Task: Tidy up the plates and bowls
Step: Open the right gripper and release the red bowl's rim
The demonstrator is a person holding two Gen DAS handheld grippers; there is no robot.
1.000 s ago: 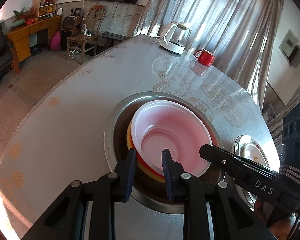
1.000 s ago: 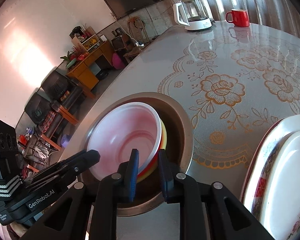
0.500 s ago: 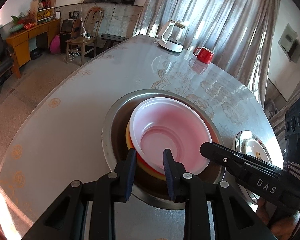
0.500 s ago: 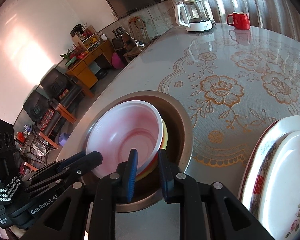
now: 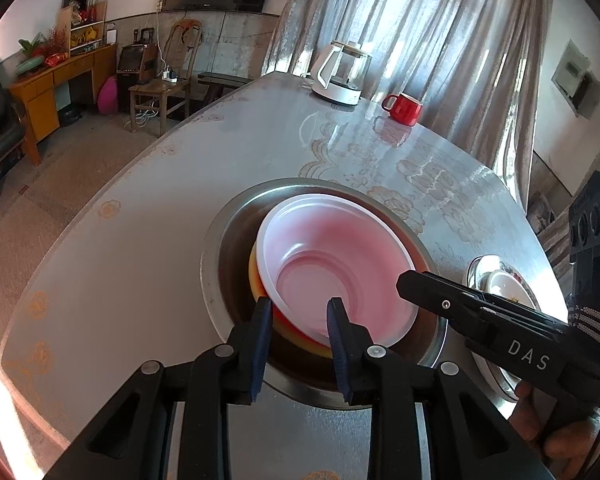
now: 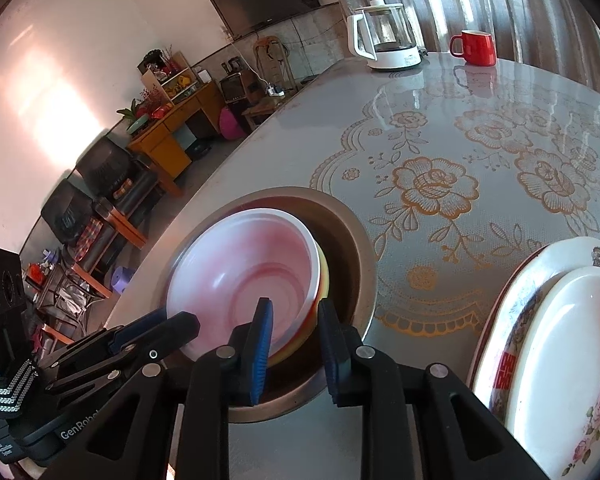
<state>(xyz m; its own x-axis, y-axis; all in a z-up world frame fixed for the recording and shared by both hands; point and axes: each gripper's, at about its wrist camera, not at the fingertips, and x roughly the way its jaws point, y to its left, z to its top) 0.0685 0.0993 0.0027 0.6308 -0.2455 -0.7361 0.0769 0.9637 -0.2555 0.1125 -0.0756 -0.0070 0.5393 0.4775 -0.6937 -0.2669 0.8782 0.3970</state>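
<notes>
A pink-white plastic bowl (image 5: 332, 256) sits on top of a red and a yellow bowl, all nested in a wide steel basin (image 5: 220, 248) on the table. My left gripper (image 5: 298, 312) is open, its fingers astride the stack's near rim without touching. My right gripper (image 6: 294, 316) is open too, astride the rim of the same bowl (image 6: 244, 268) from the other side. A stack of floral plates (image 6: 560, 344) lies at the right; it also shows in the left wrist view (image 5: 500, 284).
A glass kettle (image 5: 342, 74) and a red mug (image 5: 404, 109) stand at the table's far end. The table (image 6: 460, 120) has a glossy flower-patterned cover. Chairs, a wooden desk and curtains lie beyond the table.
Both grippers have opened slightly and drawn back a little from the bowl stack. The bowls stay in the basin.
</notes>
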